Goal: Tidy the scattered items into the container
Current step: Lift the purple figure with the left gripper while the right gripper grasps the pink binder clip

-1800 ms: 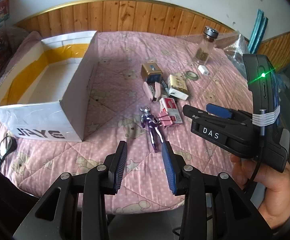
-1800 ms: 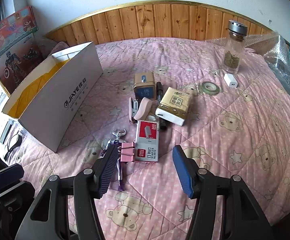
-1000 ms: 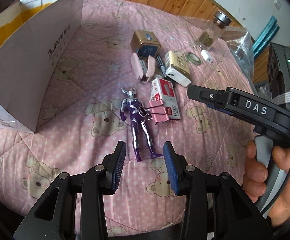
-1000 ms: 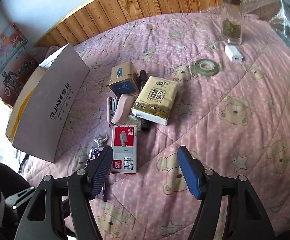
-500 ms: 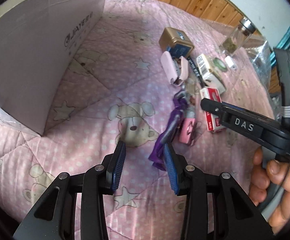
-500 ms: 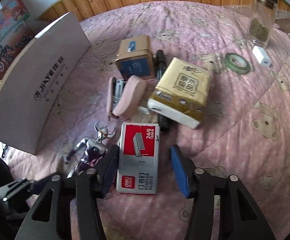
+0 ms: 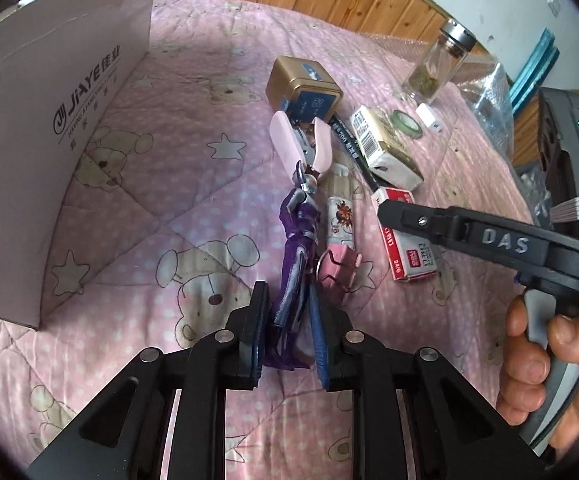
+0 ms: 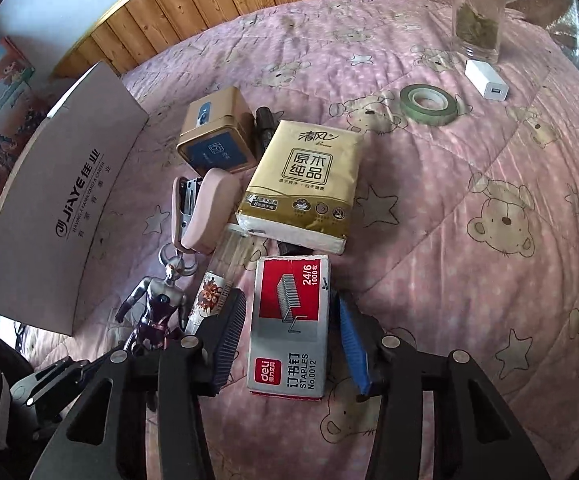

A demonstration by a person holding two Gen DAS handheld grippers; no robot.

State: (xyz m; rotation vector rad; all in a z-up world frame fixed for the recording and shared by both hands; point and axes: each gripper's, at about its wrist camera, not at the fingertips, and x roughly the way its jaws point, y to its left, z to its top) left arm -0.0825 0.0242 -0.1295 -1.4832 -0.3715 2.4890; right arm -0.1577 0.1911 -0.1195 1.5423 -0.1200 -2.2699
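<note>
Left gripper [image 7: 287,322] closing around purple figure's [image 7: 298,240] legs on the quilt [image 7: 193,184]. Right gripper [image 8: 291,340] part-open, straddling staple box [image 8: 291,324], pads not quite touching. White container [image 7: 49,128] well left; open quilt between.

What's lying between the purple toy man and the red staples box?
In the left wrist view, a pink binder clip and a small cartoon-printed packet lie between the purple figure and the staples box.

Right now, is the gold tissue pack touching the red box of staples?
Apart. The right wrist view shows a thin strip of pink quilt between the tissue pack and the staples box just below it.
</note>
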